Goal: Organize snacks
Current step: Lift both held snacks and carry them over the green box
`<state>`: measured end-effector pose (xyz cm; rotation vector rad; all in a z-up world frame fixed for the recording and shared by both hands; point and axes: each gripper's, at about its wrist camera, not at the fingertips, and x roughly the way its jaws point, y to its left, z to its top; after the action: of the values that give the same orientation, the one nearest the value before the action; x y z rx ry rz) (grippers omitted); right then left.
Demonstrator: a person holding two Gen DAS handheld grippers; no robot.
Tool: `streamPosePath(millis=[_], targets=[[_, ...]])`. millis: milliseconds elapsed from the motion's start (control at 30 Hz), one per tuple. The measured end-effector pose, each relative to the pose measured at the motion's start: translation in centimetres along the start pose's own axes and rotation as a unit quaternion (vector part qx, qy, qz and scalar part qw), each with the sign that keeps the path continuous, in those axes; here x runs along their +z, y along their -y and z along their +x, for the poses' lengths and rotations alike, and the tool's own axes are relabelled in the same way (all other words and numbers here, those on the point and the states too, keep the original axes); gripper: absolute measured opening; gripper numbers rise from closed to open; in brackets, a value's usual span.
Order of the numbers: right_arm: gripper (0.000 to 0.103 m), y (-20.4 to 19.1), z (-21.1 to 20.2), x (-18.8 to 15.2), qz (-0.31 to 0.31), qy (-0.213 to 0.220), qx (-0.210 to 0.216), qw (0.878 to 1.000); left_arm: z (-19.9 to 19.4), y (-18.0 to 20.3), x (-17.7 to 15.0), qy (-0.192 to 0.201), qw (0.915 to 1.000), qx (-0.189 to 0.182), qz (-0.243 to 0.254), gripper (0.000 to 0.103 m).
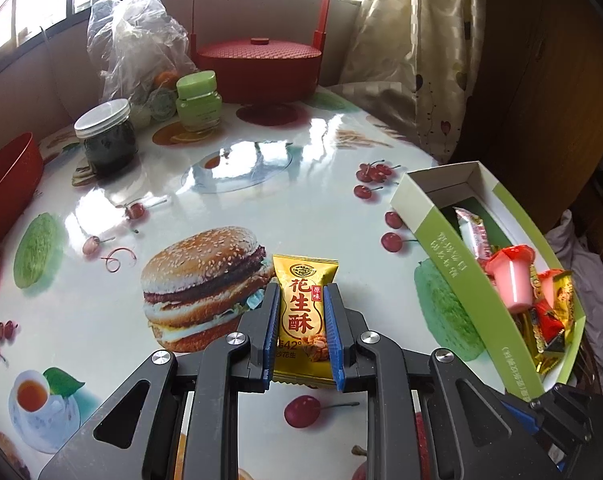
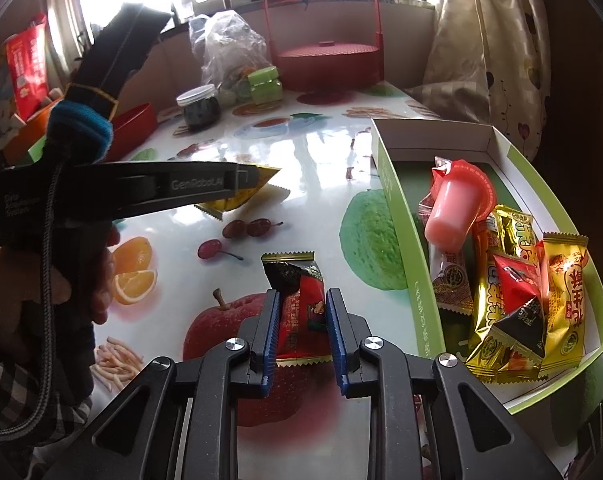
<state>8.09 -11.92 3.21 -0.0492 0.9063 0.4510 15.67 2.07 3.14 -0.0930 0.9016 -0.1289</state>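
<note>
Pinching a yellow peanut-crisp packet [image 1: 304, 320] in left tongs [image 1: 303, 292], right tongs [image 2: 302, 298] clamping a red snack packet [image 2: 299, 312].

I have open tabletop [image 1: 301, 208] through the middle. Far left, the dark jar [image 1: 108, 140], green jar [image 1: 198, 100], plastic bag [image 1: 135, 48] and red basket [image 1: 259, 68] crowd the edge. On the right, the green box [image 2: 401, 216] wall blocks a low sideways pass.

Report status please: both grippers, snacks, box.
Left gripper shut on yellow snack. Right gripper shut on red snack. Box open, partly filled. Nothing blocking.
</note>
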Motion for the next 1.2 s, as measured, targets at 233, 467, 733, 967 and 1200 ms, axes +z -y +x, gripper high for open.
streamPosePath(millis=[233, 467, 733, 967, 1200], targets=[[0.022, 0.3, -0.9, 0.2, 0.002, 0.011, -0.007, 1.000, -1.5, 0.3, 0.3, 0.018, 0.9998, -0.009, 0.002, 0.022], [0.022, 0.7, -2.5, 0.4, 0.007, 0.029, -0.018, 0.999, -3.2, 1.4, 0.9, 0.035, 0.9990, -0.025, 0.014, 0.022], [0.022, 1.3, -4.5, 0.7, 0.014, 0.048, -0.032, 0.998, -4.9, 2.8, 1.4, 0.051, 0.9975, -0.040, 0.027, 0.022], [0.022, 2.3, -6.1, 0.9, 0.024, 0.063, -0.049, 0.997, -5.8, 4.2, 1.9, 0.061, 0.9959, -0.054, 0.038, 0.022], [0.022, 3.8, -7.8, 0.8, 0.039, 0.074, -0.068, 0.994, -6.0, 6.1, 2.6, 0.066, 0.9937, -0.075, 0.051, 0.022]])
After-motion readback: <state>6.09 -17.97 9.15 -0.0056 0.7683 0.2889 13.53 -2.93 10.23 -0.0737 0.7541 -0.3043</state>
